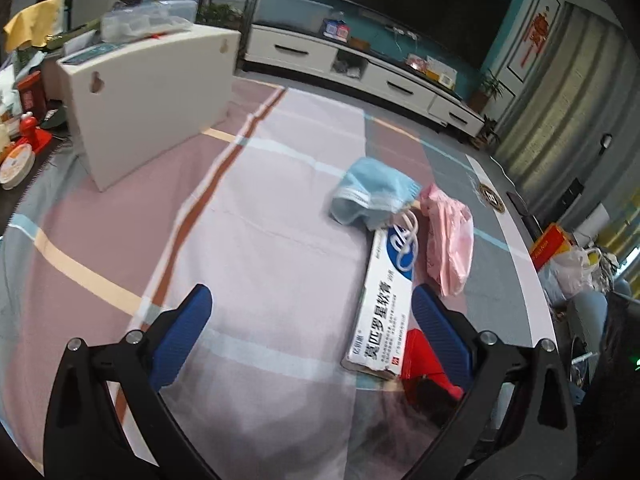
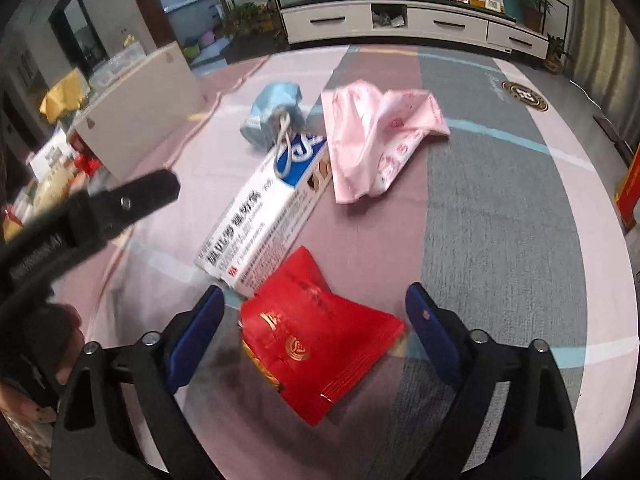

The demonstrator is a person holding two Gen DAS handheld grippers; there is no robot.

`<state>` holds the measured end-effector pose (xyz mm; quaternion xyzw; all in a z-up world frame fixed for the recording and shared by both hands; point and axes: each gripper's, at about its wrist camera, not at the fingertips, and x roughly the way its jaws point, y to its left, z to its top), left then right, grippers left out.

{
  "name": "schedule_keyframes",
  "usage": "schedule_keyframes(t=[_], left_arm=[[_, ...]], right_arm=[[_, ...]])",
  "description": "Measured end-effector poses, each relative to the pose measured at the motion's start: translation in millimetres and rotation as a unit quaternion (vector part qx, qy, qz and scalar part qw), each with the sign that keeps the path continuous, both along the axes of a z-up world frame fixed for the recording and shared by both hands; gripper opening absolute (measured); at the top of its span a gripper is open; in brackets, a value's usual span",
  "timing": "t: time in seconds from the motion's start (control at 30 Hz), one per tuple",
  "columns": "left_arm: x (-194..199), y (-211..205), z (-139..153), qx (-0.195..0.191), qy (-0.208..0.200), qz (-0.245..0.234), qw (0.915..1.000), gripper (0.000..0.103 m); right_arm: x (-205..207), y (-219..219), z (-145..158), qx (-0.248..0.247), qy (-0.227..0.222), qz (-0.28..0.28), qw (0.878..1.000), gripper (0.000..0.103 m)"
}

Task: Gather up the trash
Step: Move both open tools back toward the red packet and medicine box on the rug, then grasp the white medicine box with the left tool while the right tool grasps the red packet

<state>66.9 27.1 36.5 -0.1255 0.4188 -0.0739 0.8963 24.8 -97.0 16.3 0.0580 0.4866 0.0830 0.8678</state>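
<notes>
Red packet (image 2: pixel 320 332) lies between my right gripper's (image 2: pixel 316 336) spread fingers, untouched; my left gripper's (image 1: pixel 312 328) fingers also gape.

A wide stretch of striped pink-and-grey cloth on the bench (image 1: pixel 256 240) lies bare between and ahead of the left tongs (image 1: pixel 312 328), with a tall white board box (image 1: pixel 152 100) standing well off to their far left. A long white-and-blue medicine carton (image 1: pixel 384 300) runs just inside their right finger. Between the spread right tongs (image 2: pixel 316 332) a flat red foil packet (image 2: pixel 320 340) fills the gap; a crumpled blue face mask (image 2: pixel 272 116) and a pink plastic bag (image 2: pixel 376 140) crowd the cloth beyond, while the grey band to the right stays free.
</notes>
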Motion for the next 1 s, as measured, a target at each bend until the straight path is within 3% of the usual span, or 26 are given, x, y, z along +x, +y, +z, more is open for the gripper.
schedule_keyframes(t=[0.13,0.27,0.43,0.67,1.0], left_arm=[[4,-11,-4,0.003,0.006,-0.018,0.9998,0.100],[6,-19,-10,-0.004,0.015,-0.030,0.9994,0.100],[7,-28,-16,-0.004,0.019,-0.043,0.9989,0.099],[12,-42,-19,0.011,0.026,-0.058,0.9979,0.097],[17,-56,-34,0.023,0.042,-0.068,0.9965,0.095]], right_arm=[[4,0,-9,-0.004,0.015,0.003,1.000,0.074],[0,-1,-9,-0.015,0.013,0.004,1.000,0.051],[-3,-3,-6,-0.014,0.011,0.005,1.000,0.042],[-11,-21,15,-0.002,-0.009,-0.010,1.000,0.041],[-18,-80,40,0.045,-0.039,-0.080,0.995,0.042]])
